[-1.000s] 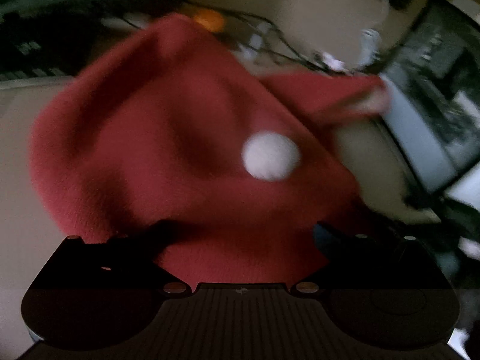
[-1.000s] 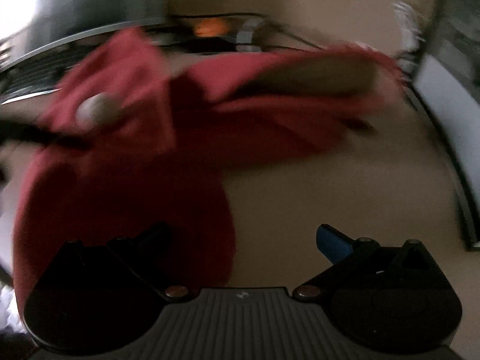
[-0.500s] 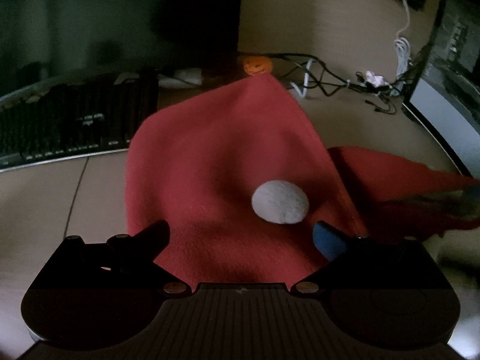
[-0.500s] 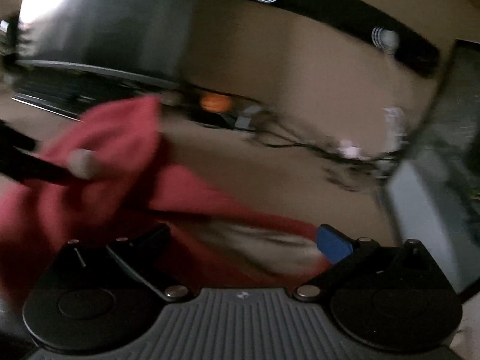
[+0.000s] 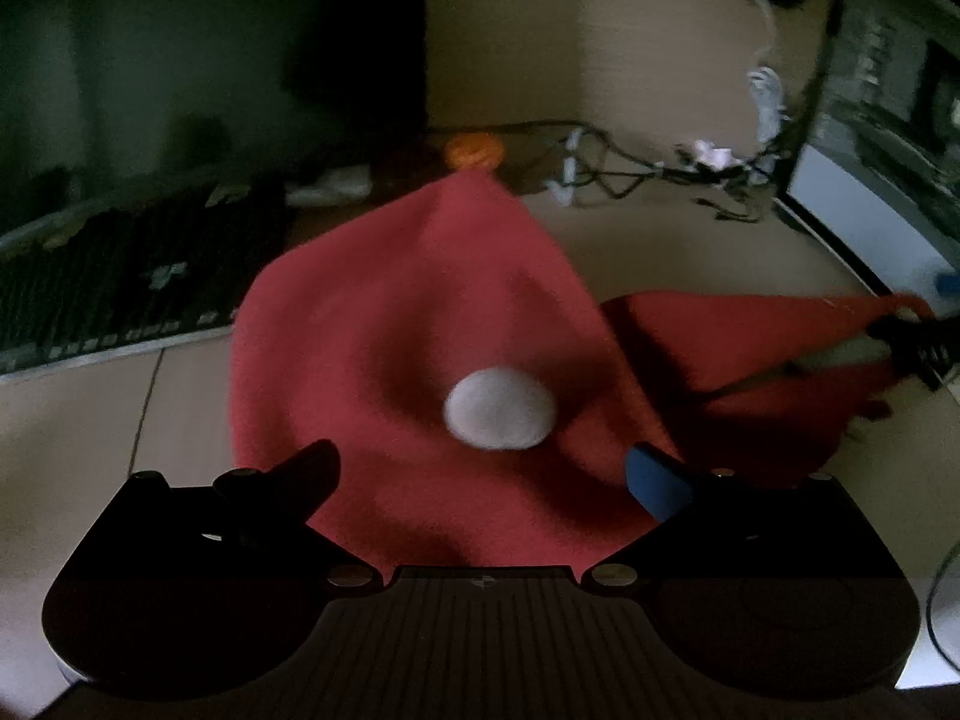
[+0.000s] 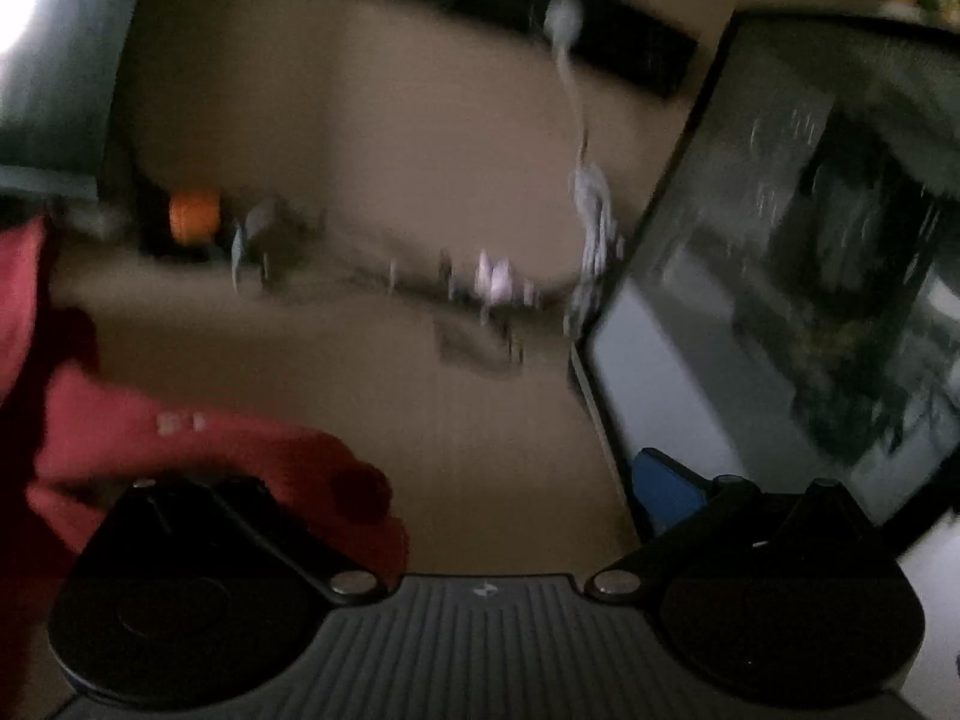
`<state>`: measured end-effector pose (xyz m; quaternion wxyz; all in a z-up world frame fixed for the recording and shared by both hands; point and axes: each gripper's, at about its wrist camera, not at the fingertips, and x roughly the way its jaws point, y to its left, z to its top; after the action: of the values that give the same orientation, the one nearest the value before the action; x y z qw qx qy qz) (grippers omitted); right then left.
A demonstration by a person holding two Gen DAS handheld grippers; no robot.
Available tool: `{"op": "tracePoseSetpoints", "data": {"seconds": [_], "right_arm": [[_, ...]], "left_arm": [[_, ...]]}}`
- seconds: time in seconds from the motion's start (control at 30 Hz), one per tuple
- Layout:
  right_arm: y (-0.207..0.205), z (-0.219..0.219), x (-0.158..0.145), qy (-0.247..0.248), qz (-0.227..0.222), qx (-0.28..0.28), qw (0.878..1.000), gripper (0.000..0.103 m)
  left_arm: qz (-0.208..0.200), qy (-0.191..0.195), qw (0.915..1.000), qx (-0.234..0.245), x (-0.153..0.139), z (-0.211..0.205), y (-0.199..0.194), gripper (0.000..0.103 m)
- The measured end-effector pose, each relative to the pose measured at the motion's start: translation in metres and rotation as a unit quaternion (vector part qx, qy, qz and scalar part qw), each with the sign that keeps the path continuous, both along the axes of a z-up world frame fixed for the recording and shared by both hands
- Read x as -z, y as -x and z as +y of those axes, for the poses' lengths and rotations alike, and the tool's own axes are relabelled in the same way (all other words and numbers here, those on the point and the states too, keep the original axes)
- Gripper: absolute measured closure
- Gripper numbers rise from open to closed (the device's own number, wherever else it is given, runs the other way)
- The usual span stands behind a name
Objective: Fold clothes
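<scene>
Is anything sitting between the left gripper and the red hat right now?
Nothing visible does. The left gripper stands open with the red hat spread directly ahead of its fingertips, the white pompom lying on top of the fabric. The keyboard sits off to the left, clear of that path.

Beige tabletop, dim light. On it: red fleece garment with a white round pom-pom spread mid-surface, black keyboard along the left, small orange pumpkin-like ball at the back edge, tangle of dark and white cables beside it, dark-framed monitor on the right.
</scene>
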<state>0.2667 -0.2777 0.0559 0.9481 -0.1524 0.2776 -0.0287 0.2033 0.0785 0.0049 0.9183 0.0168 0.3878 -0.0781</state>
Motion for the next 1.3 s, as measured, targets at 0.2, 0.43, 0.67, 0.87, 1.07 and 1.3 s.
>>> {"op": "tracePoseSetpoints", "data": {"seconds": [0.2, 0.43, 0.67, 0.87, 1.07, 1.3], "right_arm": [[-0.003, 0.026, -0.032, 0.012, -0.066, -0.057, 0.996, 0.000], [0.005, 0.036, -0.044, 0.017, -0.084, -0.086, 0.993, 0.000], [0.007, 0.032, -0.045, 0.014, -0.073, -0.089, 0.993, 0.000], [0.006, 0.024, -0.041, -0.008, -0.064, -0.083, 0.994, 0.000], [0.009, 0.026, -0.039, -0.005, -0.065, -0.085, 0.994, 0.000], [0.013, 0.003, -0.025, -0.036, -0.024, -0.075, 0.996, 0.000]], "left_arm": [[-0.063, -0.037, 0.9913, 0.109, -0.013, -0.054, 0.004, 0.000], [-0.151, -0.128, 0.9547, 0.222, -0.007, -0.129, -0.009, 0.000], [-0.174, -0.147, 0.9296, 0.290, 0.003, -0.171, -0.040, 0.000], [-0.190, -0.130, 0.9274, 0.295, 0.004, -0.178, -0.047, 0.000], [-0.210, -0.157, 0.9144, 0.308, 0.014, -0.190, -0.045, 0.000], [-0.206, -0.136, 0.9162, 0.315, 0.016, -0.193, -0.044, 0.004]]}}
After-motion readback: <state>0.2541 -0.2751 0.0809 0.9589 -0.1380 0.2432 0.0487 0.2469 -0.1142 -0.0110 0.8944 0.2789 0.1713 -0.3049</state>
